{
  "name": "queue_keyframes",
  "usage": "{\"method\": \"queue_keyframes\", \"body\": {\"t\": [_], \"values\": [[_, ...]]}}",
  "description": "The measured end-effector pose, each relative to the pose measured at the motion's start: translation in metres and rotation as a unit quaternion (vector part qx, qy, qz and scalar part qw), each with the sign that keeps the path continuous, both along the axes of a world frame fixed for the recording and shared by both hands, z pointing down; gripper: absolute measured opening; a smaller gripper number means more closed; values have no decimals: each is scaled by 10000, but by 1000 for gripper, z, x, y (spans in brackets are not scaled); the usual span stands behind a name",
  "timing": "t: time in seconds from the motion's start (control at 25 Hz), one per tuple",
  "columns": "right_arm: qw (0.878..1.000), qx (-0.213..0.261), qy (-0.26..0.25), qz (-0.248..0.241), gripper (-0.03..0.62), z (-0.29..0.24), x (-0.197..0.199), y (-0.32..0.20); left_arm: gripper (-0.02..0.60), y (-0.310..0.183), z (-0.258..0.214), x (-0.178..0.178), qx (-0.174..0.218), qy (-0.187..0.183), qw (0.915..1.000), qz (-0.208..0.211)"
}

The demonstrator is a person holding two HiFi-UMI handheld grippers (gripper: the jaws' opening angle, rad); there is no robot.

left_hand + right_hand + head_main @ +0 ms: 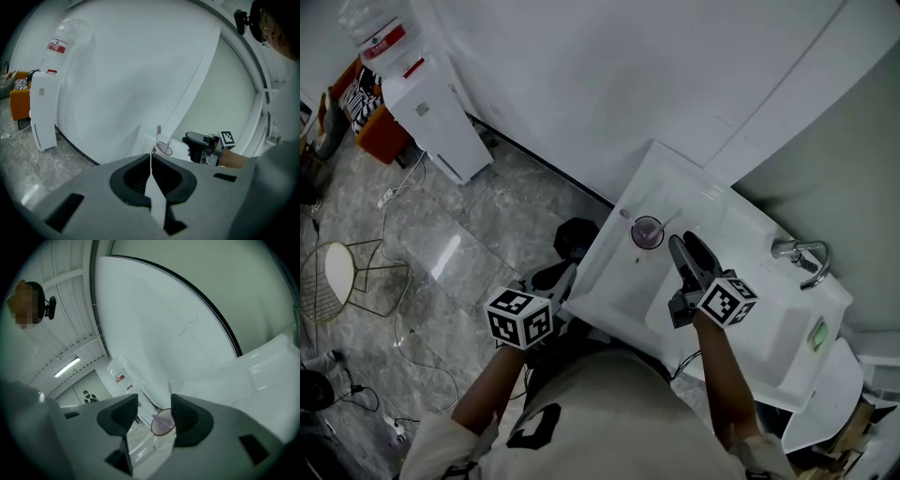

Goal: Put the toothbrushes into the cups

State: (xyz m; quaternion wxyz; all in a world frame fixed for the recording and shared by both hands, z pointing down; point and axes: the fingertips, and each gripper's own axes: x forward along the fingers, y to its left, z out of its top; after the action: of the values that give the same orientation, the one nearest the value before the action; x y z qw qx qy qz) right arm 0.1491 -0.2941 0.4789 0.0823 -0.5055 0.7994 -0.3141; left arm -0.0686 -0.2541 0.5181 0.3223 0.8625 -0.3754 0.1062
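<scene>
Currently: right tool (682, 246) wide, empty, just right of cup (647, 232) holding near-upright toothbrushes (159, 135); left tool (565, 278) shut, empty, farther lower-left.

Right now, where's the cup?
The cup sits on the sink counter, centre of the head view, just left of the right gripper.

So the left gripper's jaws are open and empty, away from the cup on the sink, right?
Not quite. The left gripper has its jaws shut, as the left gripper view shows. They are empty, and away from the cup on the sink.
</scene>
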Motion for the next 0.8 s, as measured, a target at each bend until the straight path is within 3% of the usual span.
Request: {"method": "queue_keyframes", "body": {"t": [0.12,0.32,0.8], "values": [[9998,159,-40,-93,168,-21,-11,15,26,-6,-5,-7,139,-49,9999,6],[9984,354,-186,-396,10,-49,-42,38,26,-12,-16,-7,420,-128,9987,251],[9969,-9,-374,-693,9,-50,-108,95,26,13,-14,-3,495,-96,9937,998]]}}
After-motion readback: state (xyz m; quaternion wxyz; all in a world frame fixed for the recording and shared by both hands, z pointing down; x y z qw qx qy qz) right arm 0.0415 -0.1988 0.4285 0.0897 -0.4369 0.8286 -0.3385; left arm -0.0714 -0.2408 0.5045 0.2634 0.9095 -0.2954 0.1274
